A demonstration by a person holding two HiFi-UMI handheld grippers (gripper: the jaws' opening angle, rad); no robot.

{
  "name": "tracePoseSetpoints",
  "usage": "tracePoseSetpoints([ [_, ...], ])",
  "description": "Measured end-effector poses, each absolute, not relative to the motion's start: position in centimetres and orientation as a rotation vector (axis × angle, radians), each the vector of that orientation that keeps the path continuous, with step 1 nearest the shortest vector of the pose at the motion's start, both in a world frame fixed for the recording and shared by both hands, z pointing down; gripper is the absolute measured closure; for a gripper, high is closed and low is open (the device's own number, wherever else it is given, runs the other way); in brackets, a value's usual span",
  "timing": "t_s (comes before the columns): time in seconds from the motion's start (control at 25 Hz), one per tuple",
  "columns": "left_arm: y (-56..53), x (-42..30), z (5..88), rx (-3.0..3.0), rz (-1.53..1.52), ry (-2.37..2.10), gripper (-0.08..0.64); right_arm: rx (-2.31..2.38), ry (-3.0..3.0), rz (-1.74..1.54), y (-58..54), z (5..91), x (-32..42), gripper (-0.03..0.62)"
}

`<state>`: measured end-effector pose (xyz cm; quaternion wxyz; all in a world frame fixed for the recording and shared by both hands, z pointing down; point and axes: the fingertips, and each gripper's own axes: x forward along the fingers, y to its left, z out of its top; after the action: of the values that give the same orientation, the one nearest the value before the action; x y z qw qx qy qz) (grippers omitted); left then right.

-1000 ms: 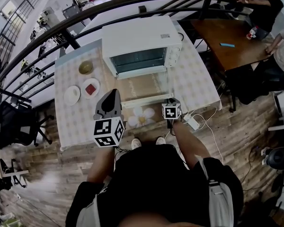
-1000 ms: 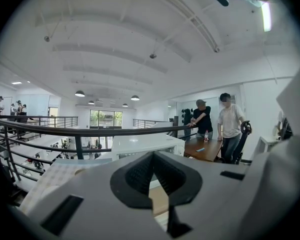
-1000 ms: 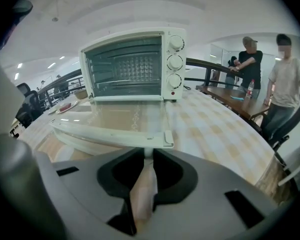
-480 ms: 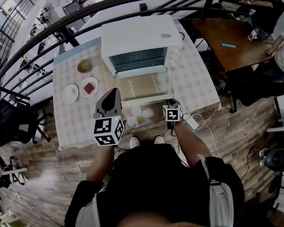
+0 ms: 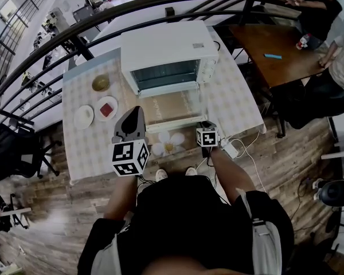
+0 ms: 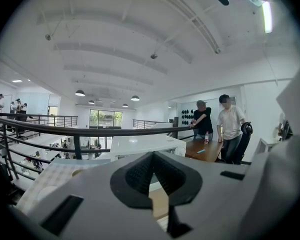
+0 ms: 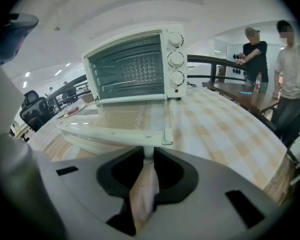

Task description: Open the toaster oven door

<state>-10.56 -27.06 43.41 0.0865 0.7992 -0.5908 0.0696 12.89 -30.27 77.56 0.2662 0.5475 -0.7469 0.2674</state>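
- Checked cloth is covering the worktop point(image 5: 235, 102) on a mezzanine, with a dark railing point(image 5: 160, 2) curving behind it in the head view. The toaster oven point(image 5: 163, 47) is standing at the far middle, and its door point(image 5: 172, 107) is lying dropped flat towards the person.
- At the door's near edge the right tool point(image 5: 204, 125) is being held at the handle point(image 5: 175, 122), while the left tool point(image 5: 136, 112) is being held raised, apart from everything.
- Left of the oven, three dishes are being shown: a bowl point(image 5: 100, 83) holding something yellowish, a plate point(image 5: 107, 108) carrying a red piece, and a second plate point(image 5: 83, 117) carrying something pale.
- In the left gripper view, the left tool's jaws are being kept together with nothing between them, and the oven and railing are being seen beyond them.
- In the right gripper view, the right tool's jaws have just been opening. A white post of the handle is standing between them, and the pads appear not to be pressing on it.
- The oven chamber is being shown open, with only a wire rack point(image 7: 132, 71) to be made out inside and no food on it.
- The opening is being judged as good as done, with release as the step in hand. The jaws are best spread clear of the post before the tool is drawn straight back, so that the door is not lifted and the oven is not dragged.
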Motion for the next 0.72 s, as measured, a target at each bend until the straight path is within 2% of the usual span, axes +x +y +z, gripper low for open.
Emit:
tracePoseSetpoints([
  [0.4,-26.8,-11.2,43.1,2.385,0.183,-1.755,0.546,1.559,-1.980,0.695,-29.4,77.1,13.2,0.489],
  [0.72,-27.0,-11.0,43.4,2.394,0.167,-1.735,0.546,1.617,-2.033,0.686,-28.0,74.5,14.1,0.489],
])
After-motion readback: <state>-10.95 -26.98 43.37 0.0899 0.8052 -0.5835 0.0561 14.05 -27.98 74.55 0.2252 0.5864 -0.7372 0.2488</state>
